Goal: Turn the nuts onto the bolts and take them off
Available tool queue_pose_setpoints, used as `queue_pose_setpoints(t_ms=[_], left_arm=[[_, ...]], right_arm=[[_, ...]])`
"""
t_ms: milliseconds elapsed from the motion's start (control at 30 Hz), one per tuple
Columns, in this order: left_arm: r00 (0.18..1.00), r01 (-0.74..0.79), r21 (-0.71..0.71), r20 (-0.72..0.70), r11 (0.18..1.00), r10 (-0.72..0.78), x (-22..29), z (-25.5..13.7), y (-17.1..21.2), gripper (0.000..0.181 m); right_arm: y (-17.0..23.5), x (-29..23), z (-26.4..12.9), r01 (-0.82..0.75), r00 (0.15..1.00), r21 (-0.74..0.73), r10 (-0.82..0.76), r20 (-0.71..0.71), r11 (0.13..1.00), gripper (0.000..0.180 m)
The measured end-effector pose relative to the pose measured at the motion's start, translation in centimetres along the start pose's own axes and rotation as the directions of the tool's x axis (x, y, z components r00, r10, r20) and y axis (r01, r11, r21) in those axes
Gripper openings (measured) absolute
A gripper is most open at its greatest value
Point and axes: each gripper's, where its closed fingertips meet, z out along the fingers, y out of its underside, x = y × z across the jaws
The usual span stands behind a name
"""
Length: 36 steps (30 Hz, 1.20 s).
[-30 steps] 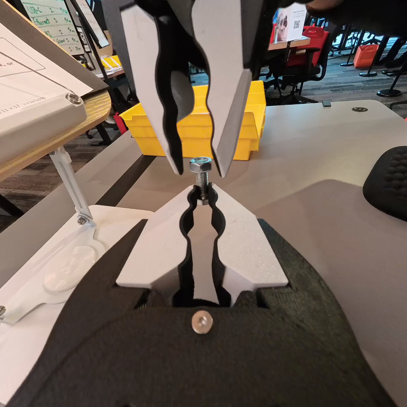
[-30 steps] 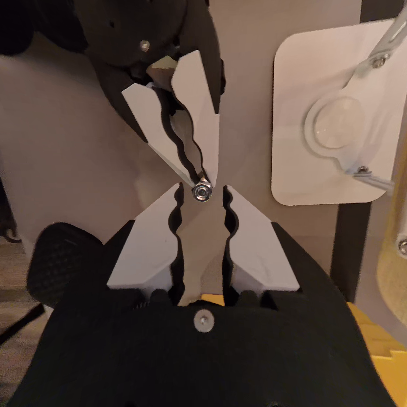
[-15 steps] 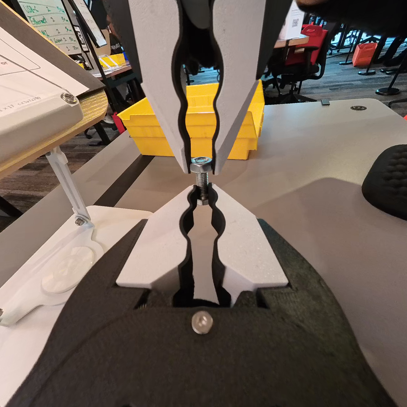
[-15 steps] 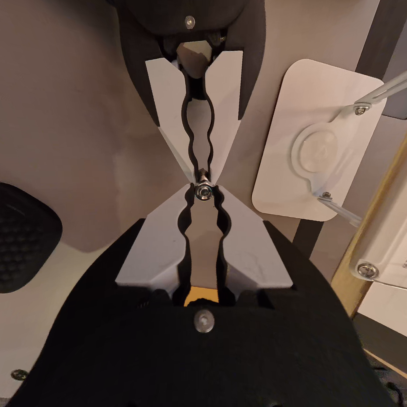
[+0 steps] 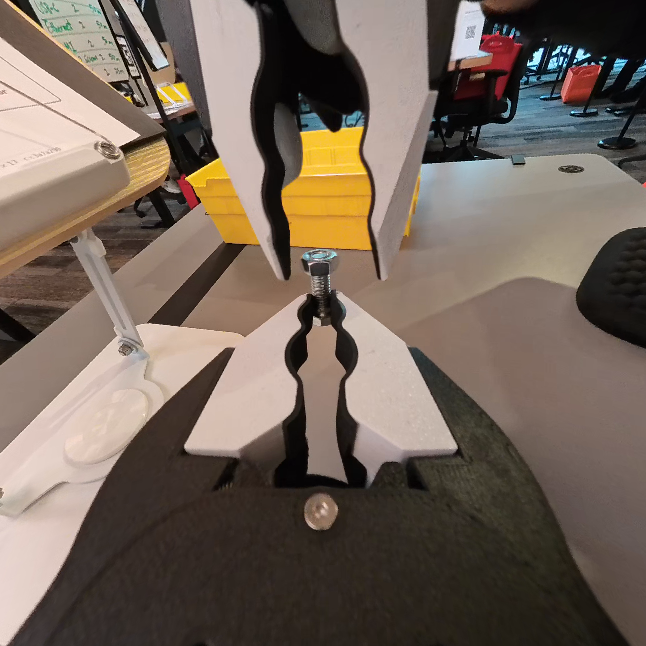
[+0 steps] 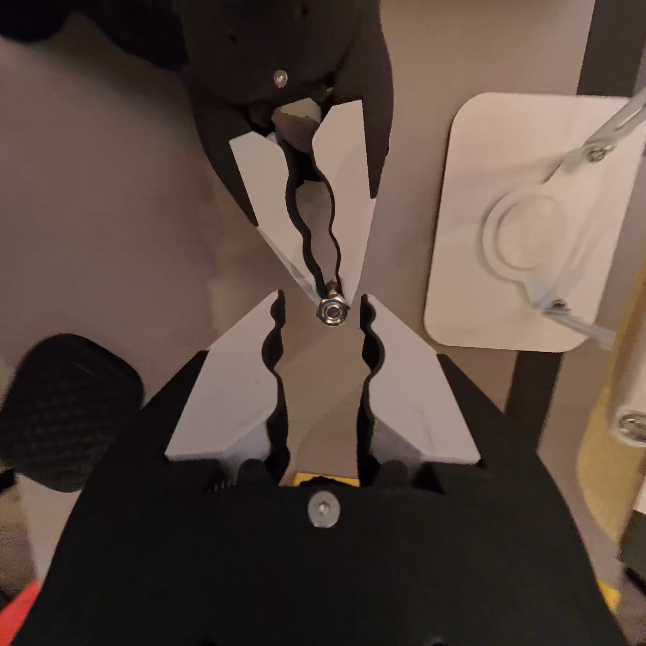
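1. The right gripper [image 5: 332, 278] just let go. Half a second back its jaws were pinched on the nut [image 5: 319, 263]; now they're spread apart, one tip on each side of it and neither touching. A second ago they were open like this too, so this looks like the release-and-regrip beat between turns, not the end of anything.
2. The left gripper [image 5: 322, 304] hasn't budged: jaws still clamped on the lower part of the bolt [image 5: 321, 295], holding it upright above the tabletop [image 5: 524, 349].
3. The nut sits at the very top of the bolt, right between the open right jaws and just above the left jaw tips. Bare thread shows between nut and left jaws.
4. From the right wrist view the nut [image 6: 334, 312] sits just beyond the gap of the open jaws, a bit right of centre, so I'd recentre before closing again.
5. Can't tell from this whether it's going on or coming off.
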Motion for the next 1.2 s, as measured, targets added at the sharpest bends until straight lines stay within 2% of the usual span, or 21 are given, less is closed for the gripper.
queue_pose_setpoints(t_ms=[33,167,267,333,433,533,600,633,700,767,933,967,1200], left_arm=[[1.0,0.001,0.001,0.001,1.0,-0.001,0.0,0.0,0.0,0.007],[1.0,0.0,0.002,0.0,1.0,0.0,0.0,0.0,-0.1,0.007],[1.0,-0.003,0.003,-0.002,1.0,0.003,0.1,0.0,-0.1,0.007],[1.0,-0.002,0.006,-0.002,1.0,0.002,0.1,0.0,-0.2,0.007],[1.0,-0.004,-0.001,0.003,1.0,0.004,0.0,0.0,0.0,0.007],[1.0,-0.004,-0.01,0.004,1.0,0.004,-0.1,0.0,0.2,0.007],[1.0,-0.001,-0.008,0.003,1.0,0.001,-0.1,0.0,0.2,0.007],[1.0,0.003,0.001,0.005,1.0,-0.003,-0.1,-0.1,0.0,0.007],[1.0,0.01,0.016,0.001,1.0,-0.01,-0.2,-0.2,-0.4,0.007],[1.0,0.012,0.014,-0.001,1.0,-0.012,-0.2,-0.2,-0.3,0.007],[0.999,0.032,0.028,-0.021,0.999,-0.031,0.0,-0.3,-0.4,0.007],[0.999,0.031,0.031,-0.022,0.999,-0.031,0.0,-0.3,-0.4,0.007],[1.0,0.016,0.033,-0.024,0.999,-0.015,0.2,-0.3,-0.7,0.007]], right_arm=[[0.1,0.2,-0.1,0.047,0.998,-0.014,-0.047,-0.029,0.999,0.038],[0.7,0.5,0.2,0.159,0.983,-0.084,-0.166,-0.08,0.984,0.031],[0.5,0.4,0.2,0.187,0.977,-0.081,-0.194,-0.086,0.979,0.017],[0.5,0.6,0.2,0.168,0.981,-0.08,-0.174,-0.083,0.983,0.017],[0.6,0.7,0.3,-0.025,0.999,-0.07,0.022,-0.044,0.997,0.017],[0.5,0.9,0.5,-0.284,0.958,-0.025,0.284,0.024,0.959,0.017],[0.4,0.9,0.4,-0.346,0.936,-0.002,0.345,0.068,0.938,0.017],[0.2,0.8,0.3,-0.341,0.937,0.013,0.339,0.091,0.94,0.018],[-0.4,1.1,-0.3,-0.236,0.971,0.077,0.232,0.061,0.969,0.048],[-0.4,1.4,-0.8,-0.115,0.993,0.085,0.116,-0.016,0.99,0.067],[-0.2,0.0,-0.6,0.062,0.997,0.031,-0.061,-0.041,0.998,0.048],[0.1,-0.3,-0.4,0.088,0.995,0.012,-0.087,-0.037,0.996,0.039],[0.4,0.3,-0.3,0.133,0.989,-0.042,-0.135,-0.058,0.99,0.016]])
